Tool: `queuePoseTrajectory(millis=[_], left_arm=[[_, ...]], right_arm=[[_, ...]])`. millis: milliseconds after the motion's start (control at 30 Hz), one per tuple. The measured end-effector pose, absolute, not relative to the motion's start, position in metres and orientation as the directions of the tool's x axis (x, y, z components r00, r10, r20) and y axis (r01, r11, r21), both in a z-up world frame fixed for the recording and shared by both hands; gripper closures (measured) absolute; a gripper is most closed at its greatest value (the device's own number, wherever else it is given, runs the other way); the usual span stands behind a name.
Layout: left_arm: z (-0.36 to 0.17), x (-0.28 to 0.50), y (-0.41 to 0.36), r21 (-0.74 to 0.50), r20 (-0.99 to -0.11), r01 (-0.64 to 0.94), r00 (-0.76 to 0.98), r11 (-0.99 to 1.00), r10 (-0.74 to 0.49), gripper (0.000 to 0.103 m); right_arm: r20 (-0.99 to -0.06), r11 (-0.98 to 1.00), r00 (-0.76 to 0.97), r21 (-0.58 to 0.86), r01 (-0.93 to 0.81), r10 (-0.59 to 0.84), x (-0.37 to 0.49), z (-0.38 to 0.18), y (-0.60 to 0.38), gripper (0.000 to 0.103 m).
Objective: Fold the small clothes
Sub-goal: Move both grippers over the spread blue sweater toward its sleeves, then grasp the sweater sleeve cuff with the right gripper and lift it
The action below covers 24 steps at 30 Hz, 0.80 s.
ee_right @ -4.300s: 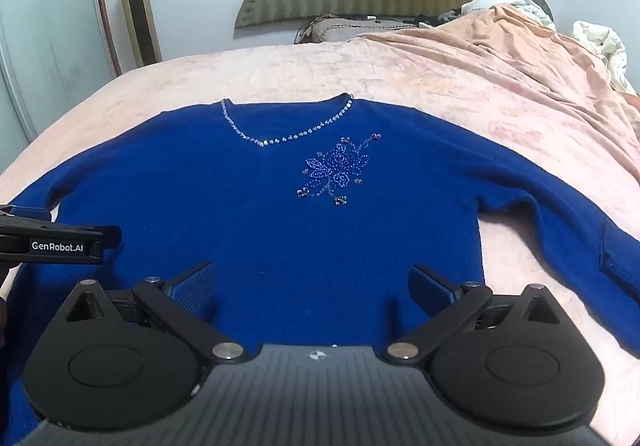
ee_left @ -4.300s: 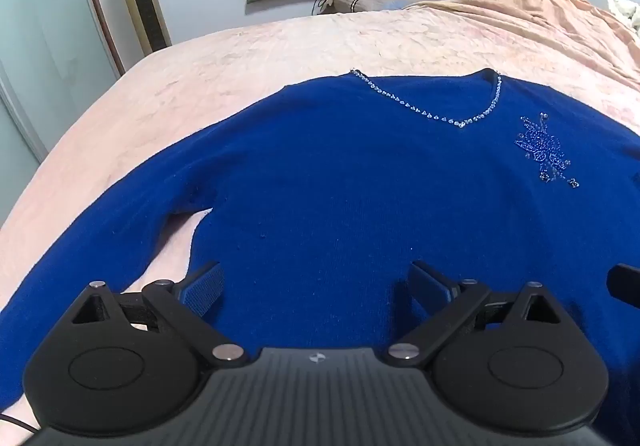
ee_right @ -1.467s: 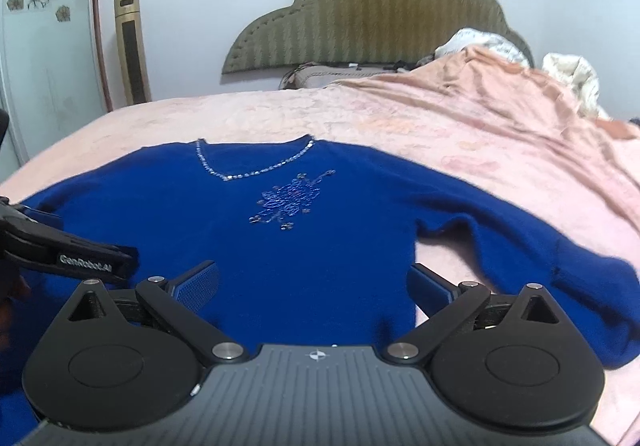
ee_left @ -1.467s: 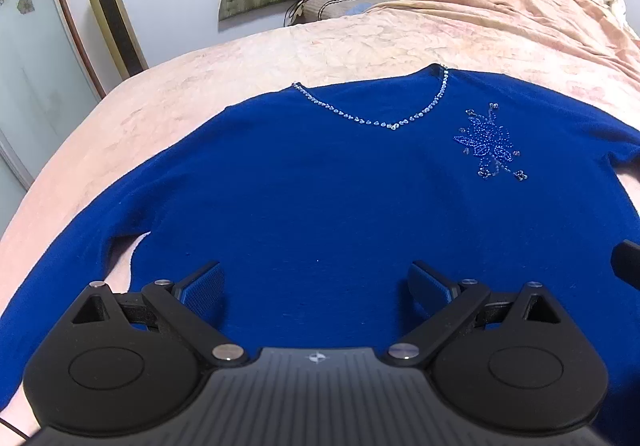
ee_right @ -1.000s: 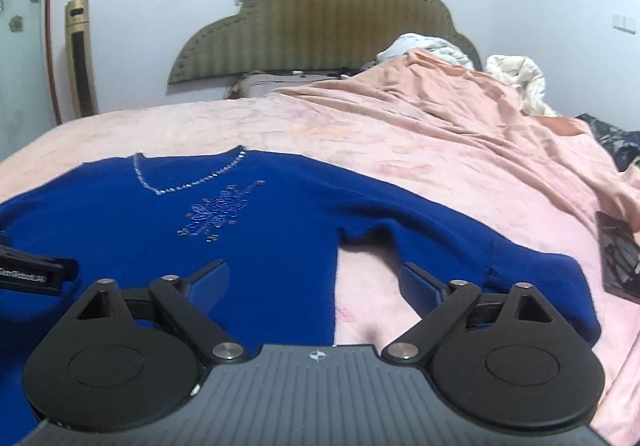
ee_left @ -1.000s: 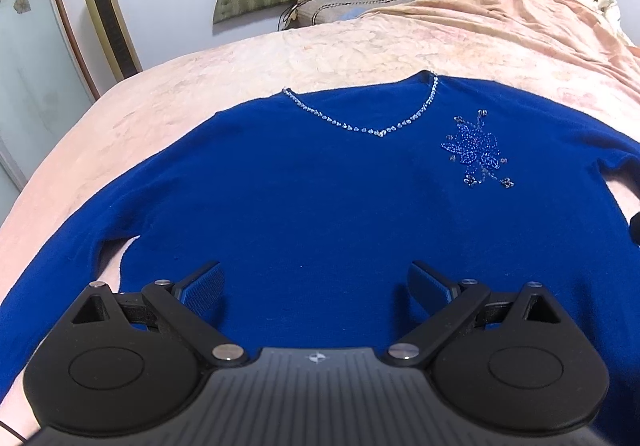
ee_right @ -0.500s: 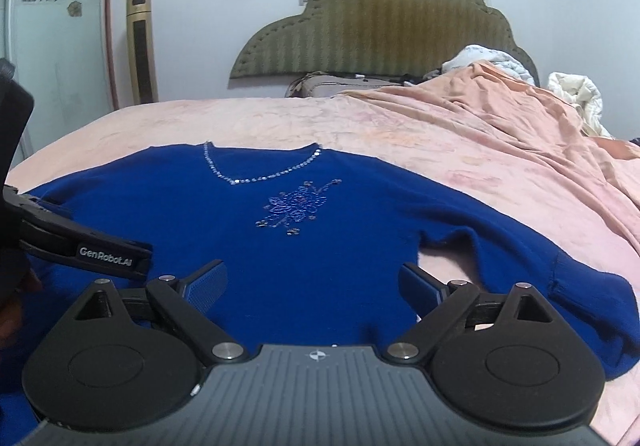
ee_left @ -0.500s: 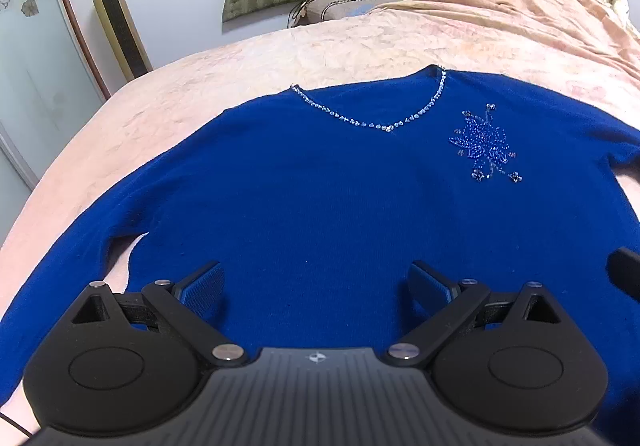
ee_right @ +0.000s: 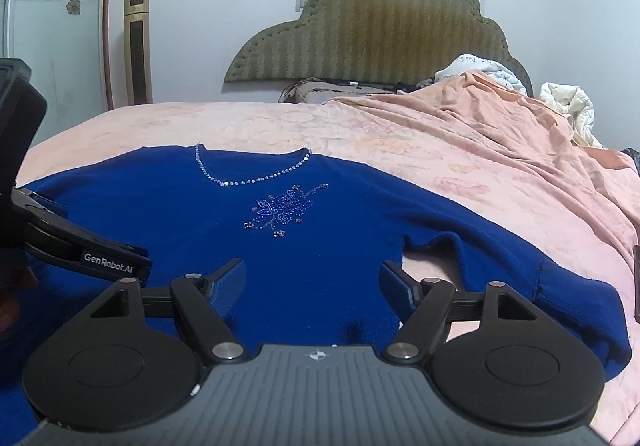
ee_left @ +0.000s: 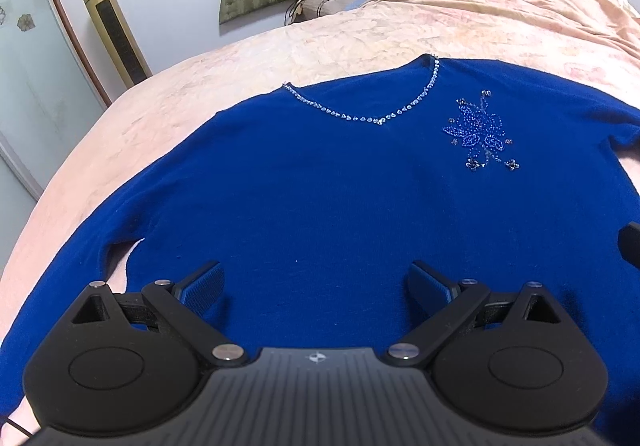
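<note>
The blue sweater (ee_left: 320, 198) lies flat and face up across the pink bed (ee_left: 168, 102), both sleeves stretched outward and its beaded neckline (ee_left: 360, 114) toward the headboard (ee_right: 372, 34), so I judge no fold is made yet and the whole job is still ahead of me. My left tongs (ee_left: 316, 286) hang spread wide over the sweater's lower body, gripping nothing. My right tongs (ee_right: 312, 282) sit over its hem near the right armpit; they have just been narrowing but stand apart, with no cloth pinched.
</note>
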State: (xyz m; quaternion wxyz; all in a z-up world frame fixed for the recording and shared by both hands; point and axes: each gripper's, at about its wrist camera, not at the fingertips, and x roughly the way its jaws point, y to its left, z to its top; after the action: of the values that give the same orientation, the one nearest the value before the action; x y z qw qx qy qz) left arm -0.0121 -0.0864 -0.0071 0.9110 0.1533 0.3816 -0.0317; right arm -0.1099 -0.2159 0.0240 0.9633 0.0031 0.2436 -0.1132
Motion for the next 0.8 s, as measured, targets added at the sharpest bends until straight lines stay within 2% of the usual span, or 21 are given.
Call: queuePoseTrajectory(millis=[233,367,600,667,767,800], left_arm=[[-0.009,-0.011,-0.092,0.271,-0.707,0.183,0.704,0.945,0.066,0.004],[-0.008,-0.012,-0.094,0.271,-0.709,0.191,0.703,0.943,0.061,0.004],[-0.007,-0.013,-0.093,0.257,-0.706,0.194,0.706,0.947,0.047,0.004],[-0.008,-0.013,-0.095,0.256,-0.711,0.201,0.702,0.946,0.043,0.004],[-0.01,-0.013,-0.098,0.261,-0.713,0.211,0.7,0.942,0.041,0.004],[-0.01,-0.013,-0.099,0.263,-0.713,0.214,0.7,0.941,0.04,0.004]], right_arm=[[-0.498,0.969,0.839,-0.008,0.248,-0.219,-0.11,0.021,-0.229,0.028],[-0.48,0.96,0.841,-0.007,0.281,-0.25,-0.117,0.021,-0.24,0.029],[-0.391,0.834,0.737,-0.224,0.505,-0.552,-0.136,0.021,-0.287,0.031],[-0.404,0.778,0.667,-0.257,0.574,-0.626,-0.143,0.015,-0.314,0.032],[-0.441,0.74,0.599,-0.306,0.599,-0.668,-0.144,0.0,-0.34,0.033],[-0.451,0.736,0.587,-0.324,0.594,-0.672,-0.142,-0.005,-0.345,0.036]])
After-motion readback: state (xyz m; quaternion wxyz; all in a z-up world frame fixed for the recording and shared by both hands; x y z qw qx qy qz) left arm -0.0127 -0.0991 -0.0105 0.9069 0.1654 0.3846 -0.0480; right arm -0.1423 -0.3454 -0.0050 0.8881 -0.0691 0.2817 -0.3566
